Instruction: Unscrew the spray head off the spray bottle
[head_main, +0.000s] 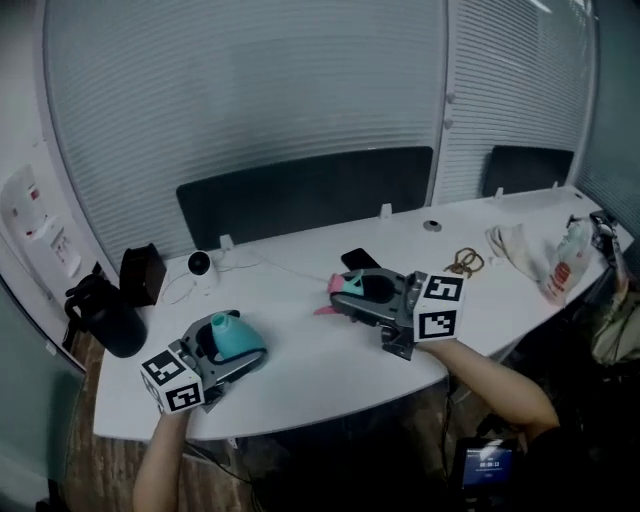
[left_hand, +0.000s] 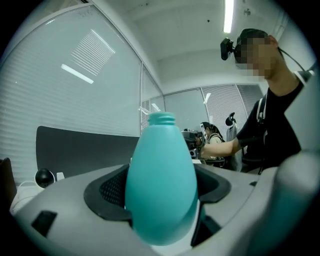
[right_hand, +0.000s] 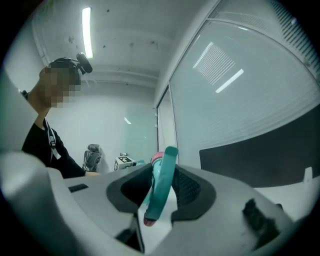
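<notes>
A teal spray bottle (left_hand: 161, 185) with a bare threaded neck (left_hand: 162, 118) sits between the jaws of my left gripper (head_main: 222, 343), which is shut on its body. It shows as a teal shape (head_main: 234, 338) at the table's front left in the head view. My right gripper (head_main: 355, 292), near the table's middle, is shut on the detached teal and pink spray head (right_hand: 161, 184). That spray head (head_main: 345, 285) pokes out leftward, its pink part hanging toward the table. The two grippers are well apart.
On the white table (head_main: 300, 360) lie a black phone (head_main: 359, 259), a small white camera (head_main: 200, 265) with a cable, a black box (head_main: 143, 272), scissors (head_main: 463, 263) and a plastic bag (head_main: 555, 262). A black bag (head_main: 105, 315) stands at the left edge. Dark chairs (head_main: 300, 195) line the far side.
</notes>
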